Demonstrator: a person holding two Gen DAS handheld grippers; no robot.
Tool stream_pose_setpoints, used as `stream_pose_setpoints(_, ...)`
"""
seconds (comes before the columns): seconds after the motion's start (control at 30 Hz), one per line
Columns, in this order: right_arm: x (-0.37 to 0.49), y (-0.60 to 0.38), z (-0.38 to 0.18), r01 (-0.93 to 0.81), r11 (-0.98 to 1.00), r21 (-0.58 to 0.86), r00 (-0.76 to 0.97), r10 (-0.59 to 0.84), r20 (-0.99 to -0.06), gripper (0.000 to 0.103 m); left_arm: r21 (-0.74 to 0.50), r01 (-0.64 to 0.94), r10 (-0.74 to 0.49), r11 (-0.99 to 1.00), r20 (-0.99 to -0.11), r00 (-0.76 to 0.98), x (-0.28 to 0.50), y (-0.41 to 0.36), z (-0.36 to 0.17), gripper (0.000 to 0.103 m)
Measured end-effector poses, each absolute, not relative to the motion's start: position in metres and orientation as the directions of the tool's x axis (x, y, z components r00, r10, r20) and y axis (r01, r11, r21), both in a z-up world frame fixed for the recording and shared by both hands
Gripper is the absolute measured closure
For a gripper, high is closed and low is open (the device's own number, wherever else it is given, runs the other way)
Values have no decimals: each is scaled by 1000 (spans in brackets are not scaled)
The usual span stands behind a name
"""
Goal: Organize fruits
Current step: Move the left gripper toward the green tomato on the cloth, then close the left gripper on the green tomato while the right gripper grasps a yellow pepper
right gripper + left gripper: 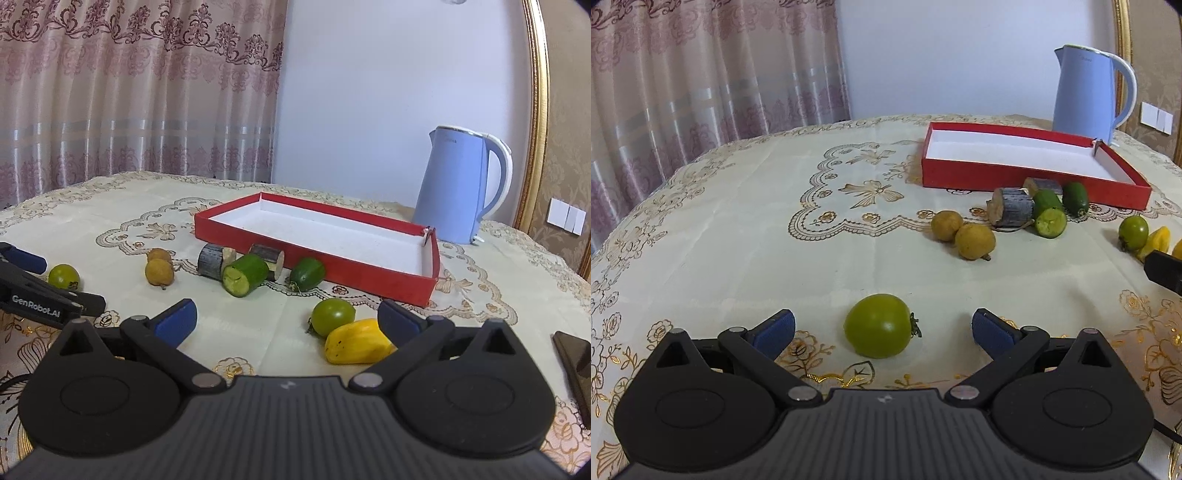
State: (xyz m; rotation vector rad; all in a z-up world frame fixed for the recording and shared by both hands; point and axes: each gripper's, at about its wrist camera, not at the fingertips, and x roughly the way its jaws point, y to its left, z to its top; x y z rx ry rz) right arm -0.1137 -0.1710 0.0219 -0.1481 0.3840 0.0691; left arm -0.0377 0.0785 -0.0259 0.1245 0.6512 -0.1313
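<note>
left gripper gaping wide, green tomato lying between its blue pads, untouched | right gripper standing wide beside second green tomato and yellow fruit | red box sitting empty beyond, cucumber pieces lying before it

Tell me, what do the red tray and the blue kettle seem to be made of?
Red tray: probably cardboard, matte red outside and white inside, with thin folded walls and one corner split open. Blue kettle: apparently smooth plastic with a soft sheen and a metal-looking rim.
</note>
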Motion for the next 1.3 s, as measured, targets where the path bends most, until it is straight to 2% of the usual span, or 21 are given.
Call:
stream_pose_setpoints(0.43,-118,-172,25,-73,985,-157,930,10,-366,0,71,169,-91,983,-612,786,-35,67,-24,1)
stream_pose_setpoints(0.53,-120,-172,26,-74,984,-163,931,9,-365,0,79,180,-95,981,-611,786,-36,62,-24,6)
stream_pose_setpoints(0.87,-110,-183,23,-19,990,-141,898,-45,-437,0,84,184,-96,979,-608,788,-38,58,-26,7)
stream_pose_setpoints(0.93,-108,-189,24,-11,993,-119,893,-44,-447,6,84,186,-97,979,-608,788,-38,58,-26,7)
stream_pose_setpoints(0.97,-107,-192,24,-5,994,-107,889,-45,-455,14,84,187,-98,979,-608,788,-37,58,-26,7)
stream_pose_setpoints(1.0,-105,-195,24,0,996,-92,885,-43,-464,14,84,186,-98,979,-608,788,-37,58,-26,7)
stream_pose_setpoints(1.13,-103,-200,22,12,997,-83,881,-50,-470,13,79,186,-101,979,-608,787,-35,58,-26,7)
stream_pose_setpoints(1.3,-102,-200,22,12,996,-87,880,-52,-472,5,64,185,-108,981,-612,784,-33,58,-26,7)
